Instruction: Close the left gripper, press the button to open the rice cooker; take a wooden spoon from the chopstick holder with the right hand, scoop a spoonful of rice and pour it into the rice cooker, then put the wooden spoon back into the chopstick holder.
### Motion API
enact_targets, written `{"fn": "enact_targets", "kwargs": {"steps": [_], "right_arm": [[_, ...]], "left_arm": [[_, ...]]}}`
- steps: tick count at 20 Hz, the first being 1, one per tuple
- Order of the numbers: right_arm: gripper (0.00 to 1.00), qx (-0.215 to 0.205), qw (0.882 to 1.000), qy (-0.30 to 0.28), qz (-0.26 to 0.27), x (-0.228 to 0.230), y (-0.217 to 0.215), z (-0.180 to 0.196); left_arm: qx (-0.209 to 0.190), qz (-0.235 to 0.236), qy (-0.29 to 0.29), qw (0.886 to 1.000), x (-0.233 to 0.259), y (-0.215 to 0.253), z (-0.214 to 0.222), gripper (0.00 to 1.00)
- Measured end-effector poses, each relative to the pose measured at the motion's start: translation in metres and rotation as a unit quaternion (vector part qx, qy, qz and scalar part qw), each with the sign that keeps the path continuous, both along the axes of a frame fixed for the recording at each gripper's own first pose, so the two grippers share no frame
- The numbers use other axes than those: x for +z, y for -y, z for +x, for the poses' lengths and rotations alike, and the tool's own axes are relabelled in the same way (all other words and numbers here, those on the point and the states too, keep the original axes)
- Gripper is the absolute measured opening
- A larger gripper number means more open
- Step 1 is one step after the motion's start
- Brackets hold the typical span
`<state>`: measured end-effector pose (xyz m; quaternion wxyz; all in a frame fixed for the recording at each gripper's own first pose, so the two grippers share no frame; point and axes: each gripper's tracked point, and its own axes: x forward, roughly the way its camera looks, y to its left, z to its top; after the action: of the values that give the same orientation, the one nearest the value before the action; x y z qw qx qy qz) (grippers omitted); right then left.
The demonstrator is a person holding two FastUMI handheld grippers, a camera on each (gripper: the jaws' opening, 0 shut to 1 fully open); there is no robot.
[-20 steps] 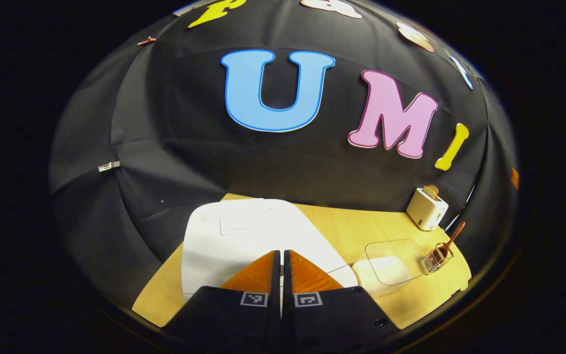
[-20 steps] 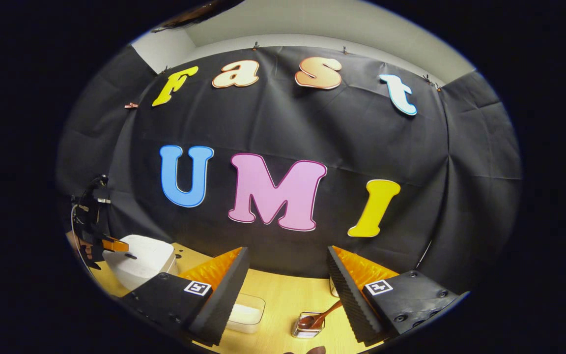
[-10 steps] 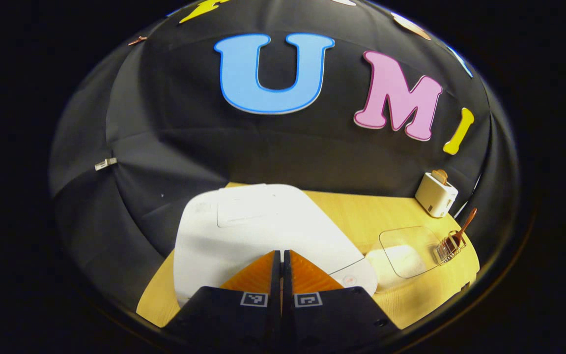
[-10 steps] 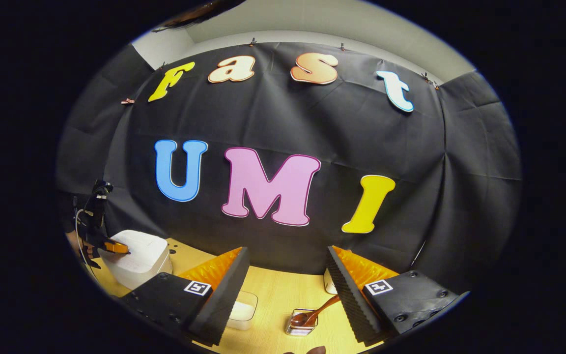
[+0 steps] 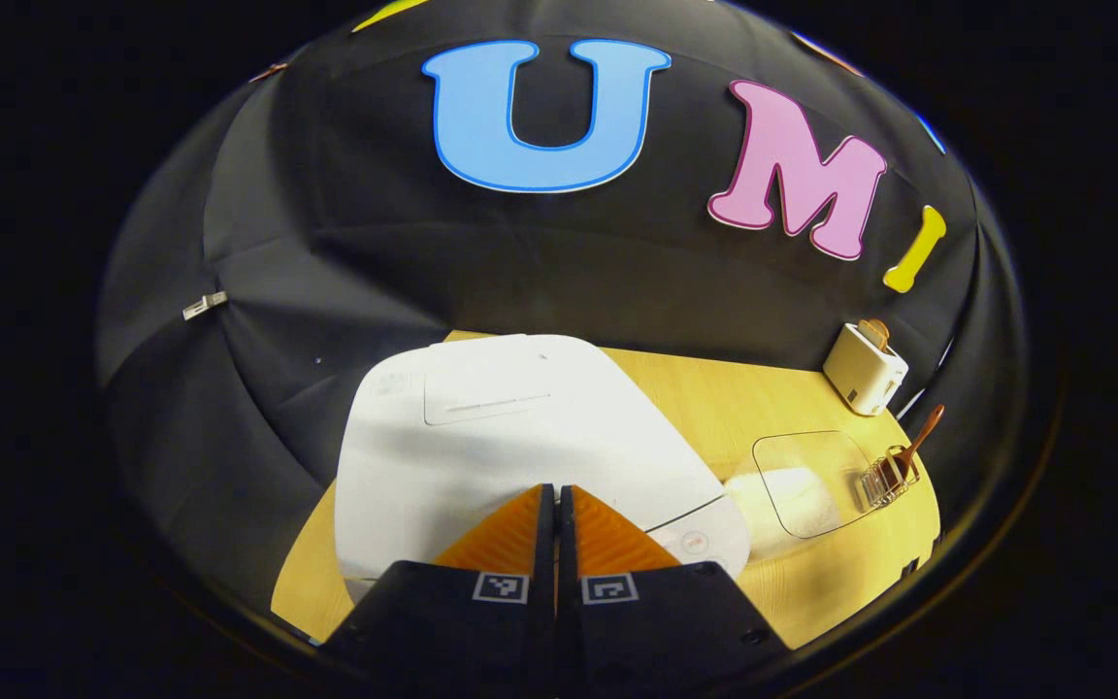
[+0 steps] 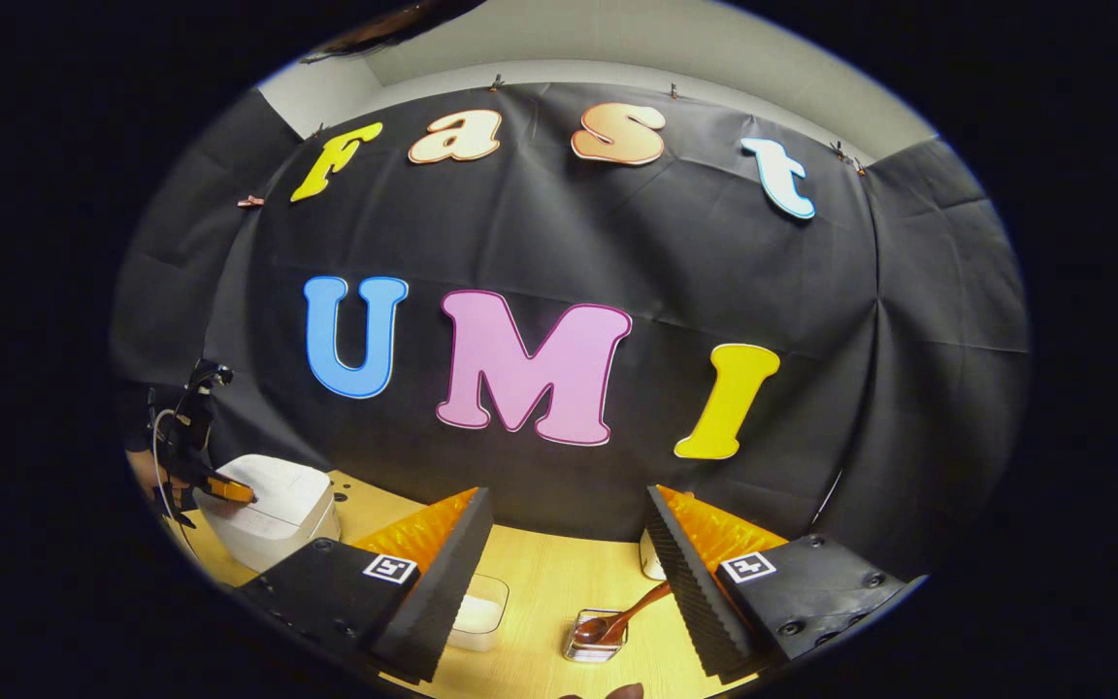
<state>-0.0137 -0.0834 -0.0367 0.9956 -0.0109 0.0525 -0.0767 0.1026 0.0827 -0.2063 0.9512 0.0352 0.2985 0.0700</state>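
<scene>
In the left gripper view the white rice cooker (image 5: 510,437) stands with its lid down, and my left gripper (image 5: 556,490) is shut with nothing in it, its tips just over the cooker's front edge. A round button (image 5: 693,540) shows on the cooker's front right. Farther right stand a clear box of rice (image 5: 797,485) and the metal chopstick holder (image 5: 887,476) with the wooden spoon (image 5: 920,437) in it. In the right gripper view my right gripper (image 6: 569,529) is open above the table, the holder (image 6: 598,636) and spoon (image 6: 622,621) between its fingers but lower. The left gripper (image 6: 219,485) shows over the cooker (image 6: 273,510).
A white toaster (image 5: 865,367) with a slice in it stands at the table's back right near the black cloth wall. The wooden table (image 5: 705,398) shows bare between the cooker and the toaster. The rice box (image 6: 476,614) sits left of the holder.
My left gripper has moved down and forward onto the cooker, which now looks larger and shows its front button. The right gripper has barely shifted.
</scene>
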Motion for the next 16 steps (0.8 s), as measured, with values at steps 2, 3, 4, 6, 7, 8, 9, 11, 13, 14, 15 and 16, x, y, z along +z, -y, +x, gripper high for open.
{"fn": "enact_targets", "kwargs": {"steps": [2,3,4,6,7,8,9,11,13,14,15,16], "right_arm": [[0.97,-0.002,1.0,0.002,-0.002,0.002,0.003,-0.001],[0.97,-0.004,1.0,0.001,0.0,0.002,0.003,-0.002],[0.97,-0.005,1.0,0.001,0.001,0.002,0.005,-0.003],[0.97,-0.008,1.0,0.001,0.001,0.002,0.008,-0.006],[0.97,-0.009,1.0,0.001,0.0,0.002,0.009,-0.007],[0.97,-0.01,1.0,0.001,0.001,0.002,0.011,-0.008],[0.97,-0.011,1.0,0.001,0.001,0.002,0.011,-0.008],[0.97,-0.012,1.0,0.001,0.0,0.003,0.013,-0.01],[0.97,-0.014,1.0,0.002,-0.001,0.005,0.014,-0.01],[0.97,-0.015,1.0,0.0,-0.001,0.004,0.016,-0.011],[0.97,-0.015,1.0,0.0,-0.001,0.003,0.016,-0.012],[0.97,-0.017,1.0,-0.001,-0.001,0.003,0.018,-0.012]], "left_arm": [[-0.008,0.025,0.038,0.999,0.027,0.002,0.006,0.06],[-0.006,0.028,0.056,0.998,0.041,0.002,0.011,0.06],[-0.002,0.025,0.075,0.997,0.058,0.001,0.016,0.06],[0.001,0.017,0.112,0.994,0.088,-0.003,0.031,0.06],[0.001,0.015,0.128,0.992,0.1,-0.006,0.038,0.06],[0.001,0.015,0.141,0.99,0.111,-0.009,0.045,0.06],[-0.001,0.021,0.152,0.988,0.122,-0.011,0.053,0.06],[-0.003,0.039,0.173,0.984,0.139,-0.017,0.067,0.06],[-0.003,0.051,0.193,0.98,0.154,-0.022,0.079,0.06],[-0.003,0.055,0.203,0.978,0.16,-0.024,0.084,0.06],[-0.004,0.059,0.212,0.975,0.166,-0.026,0.09,0.06],[-0.004,0.063,0.22,0.974,0.17,-0.029,0.095,0.05]]}}
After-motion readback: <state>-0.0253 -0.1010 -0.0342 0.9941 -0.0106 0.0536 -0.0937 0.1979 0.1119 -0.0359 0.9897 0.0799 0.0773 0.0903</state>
